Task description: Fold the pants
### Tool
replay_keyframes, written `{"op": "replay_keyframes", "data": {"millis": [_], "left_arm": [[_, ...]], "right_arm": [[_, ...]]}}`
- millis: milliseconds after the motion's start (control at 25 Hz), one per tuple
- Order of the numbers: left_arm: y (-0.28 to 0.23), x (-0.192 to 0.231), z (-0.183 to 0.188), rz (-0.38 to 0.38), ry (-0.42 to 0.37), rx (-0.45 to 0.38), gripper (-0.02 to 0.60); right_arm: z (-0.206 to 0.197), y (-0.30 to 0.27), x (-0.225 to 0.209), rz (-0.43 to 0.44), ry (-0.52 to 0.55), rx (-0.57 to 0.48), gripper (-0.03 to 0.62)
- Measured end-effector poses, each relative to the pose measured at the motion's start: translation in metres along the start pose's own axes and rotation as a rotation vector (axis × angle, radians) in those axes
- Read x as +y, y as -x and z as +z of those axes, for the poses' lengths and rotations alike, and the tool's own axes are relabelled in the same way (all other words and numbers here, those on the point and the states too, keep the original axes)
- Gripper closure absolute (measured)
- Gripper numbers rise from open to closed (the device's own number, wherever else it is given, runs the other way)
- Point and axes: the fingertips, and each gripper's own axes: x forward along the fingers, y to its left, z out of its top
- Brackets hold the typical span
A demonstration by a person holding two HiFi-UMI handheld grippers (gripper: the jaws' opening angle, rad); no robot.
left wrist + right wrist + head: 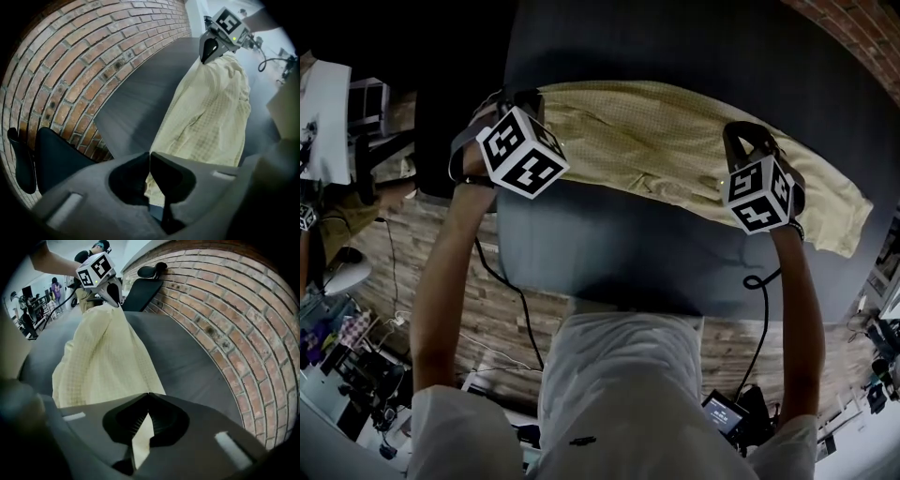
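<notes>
Left gripper (150, 159): jaws closed on an edge of the yellow pants (206, 108). Right gripper (146, 401): jaws also pinched shut on the cloth, with a strip showing between them. The pants lay stretched left to right across the dark table (609, 248), one gripper near each end.

Judged step: both ends gripped, fold about to be made. The next move would need both hands to travel together at equal tension so the cloth lands flat.

The head view hid both pinches behind the marker cubes (522, 150). Only that view showed the right end trailing past the right gripper.
</notes>
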Motion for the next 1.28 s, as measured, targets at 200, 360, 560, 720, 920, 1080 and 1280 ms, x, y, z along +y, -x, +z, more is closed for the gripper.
{"op": "replay_keyframes", "data": {"millis": [200, 360, 560, 720, 920, 1080, 1280], "left_arm": [[-0.005, 0.0, -0.006, -0.003, -0.001, 0.005, 0.571], [-0.005, 0.002, 0.001, 0.018, 0.0, 0.009, 0.571], [-0.024, 0.013, -0.004, 0.031, 0.002, 0.038, 0.568], [-0.021, 0.015, -0.002, 0.012, 0.019, 0.02, 0.417], [0.002, 0.003, 0.009, -0.017, 0.071, -0.054, 0.322], [0.028, -0.006, 0.002, 0.016, 0.13, -0.088, 0.321], [0.038, -0.027, -0.017, 0.016, 0.233, -0.072, 0.324]], "right_arm": [[0.013, 0.007, -0.017, -0.044, -0.011, -0.025, 0.583], [0.005, 0.013, -0.04, -0.089, -0.025, -0.019, 0.583], [0.012, -0.007, -0.047, -0.098, -0.036, 0.01, 0.582], [0.02, -0.01, -0.045, -0.115, -0.053, 0.013, 0.52], [0.029, 0.006, -0.043, -0.125, -0.105, -0.051, 0.491], [0.041, 0.024, -0.027, -0.111, -0.129, -0.107, 0.491], [0.041, 0.035, -0.001, -0.068, -0.166, -0.165, 0.493]]}}
